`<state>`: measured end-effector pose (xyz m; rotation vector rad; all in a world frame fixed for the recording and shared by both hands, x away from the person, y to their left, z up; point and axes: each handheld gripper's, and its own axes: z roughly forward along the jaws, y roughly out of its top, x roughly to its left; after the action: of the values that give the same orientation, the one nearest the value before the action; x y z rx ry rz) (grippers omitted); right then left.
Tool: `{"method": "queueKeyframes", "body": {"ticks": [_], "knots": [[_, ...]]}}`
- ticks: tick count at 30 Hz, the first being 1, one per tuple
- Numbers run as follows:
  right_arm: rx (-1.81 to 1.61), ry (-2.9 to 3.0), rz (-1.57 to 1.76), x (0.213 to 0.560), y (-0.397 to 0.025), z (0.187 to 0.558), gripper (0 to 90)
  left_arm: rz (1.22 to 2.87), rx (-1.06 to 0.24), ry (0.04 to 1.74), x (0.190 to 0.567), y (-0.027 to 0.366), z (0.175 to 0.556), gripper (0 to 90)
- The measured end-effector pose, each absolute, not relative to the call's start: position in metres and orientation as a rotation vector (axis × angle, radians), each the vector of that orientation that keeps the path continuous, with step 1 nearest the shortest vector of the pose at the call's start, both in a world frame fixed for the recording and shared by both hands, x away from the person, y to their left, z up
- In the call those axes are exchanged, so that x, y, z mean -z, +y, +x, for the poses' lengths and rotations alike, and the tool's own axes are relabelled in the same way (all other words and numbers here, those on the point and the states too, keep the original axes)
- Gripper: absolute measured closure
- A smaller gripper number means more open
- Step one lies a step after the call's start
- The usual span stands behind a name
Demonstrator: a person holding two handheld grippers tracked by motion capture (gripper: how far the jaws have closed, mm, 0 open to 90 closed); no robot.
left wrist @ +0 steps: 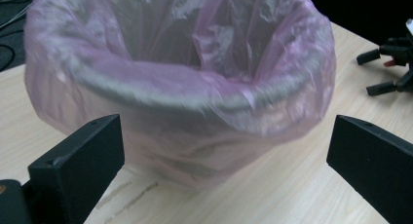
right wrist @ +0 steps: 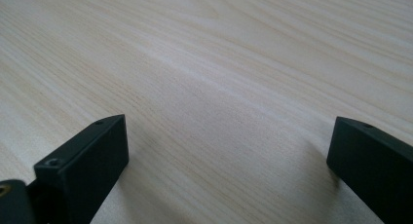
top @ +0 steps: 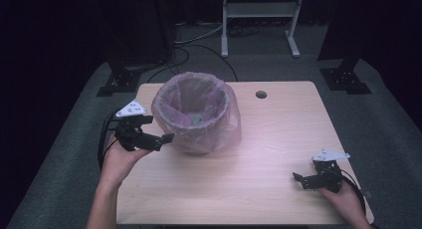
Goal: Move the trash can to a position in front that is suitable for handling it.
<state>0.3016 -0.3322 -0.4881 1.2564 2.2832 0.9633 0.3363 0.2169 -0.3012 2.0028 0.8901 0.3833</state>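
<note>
Your left gripper (top: 160,138) is sitting just beside the bin (top: 199,139), on the side facing the left edge of the surface (top: 278,139), jaws spread wide and nothing in them. The bin stands toward the far edge, a bit left of the middle, with a pink bag (top: 171,102) lining it and folded down over the rim. There's a small green thing (top: 196,121) at the bottom inside; can't make out what it is.

If you're going for the bag, I'd aim at the folded-over plastic below the rim rather than at the rim itself. In the left gripper view the bag (left wrist: 195,136) hangs loose and wrinkly there, so one jaw can slide under a fold and pinch plastic alone. Catch the hard rim as well and you'd probably tip or drag the whole bin, since it looks light.

Go in slow and level, and close only once a fold is between the jaws. Thin plastic probably slips or tears, so take a decent bunch, not a single layer.

Your right gripper (top: 309,179) is well apart near the near right corner, also released and empty, hovering over bare wood. Bringing it over to steady the bin's opposite side might help.
</note>
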Motion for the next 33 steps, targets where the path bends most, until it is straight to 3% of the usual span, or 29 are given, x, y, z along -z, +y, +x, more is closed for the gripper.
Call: {"method": "queueKeyframes", "body": {"ticks": [16, 33], "knots": [[-0.963, 2.283, 1.256, 0.488, -0.332, 0.302, 0.4, 2.016, -0.384, 0.951, 0.291, 0.222, 0.382, 0.0], [-0.965, 2.282, 1.258, 0.488, -0.332, 0.302, 0.4, 2.065, -0.344, 1.010, 0.308, 0.216, 0.413, 0.0]]}}
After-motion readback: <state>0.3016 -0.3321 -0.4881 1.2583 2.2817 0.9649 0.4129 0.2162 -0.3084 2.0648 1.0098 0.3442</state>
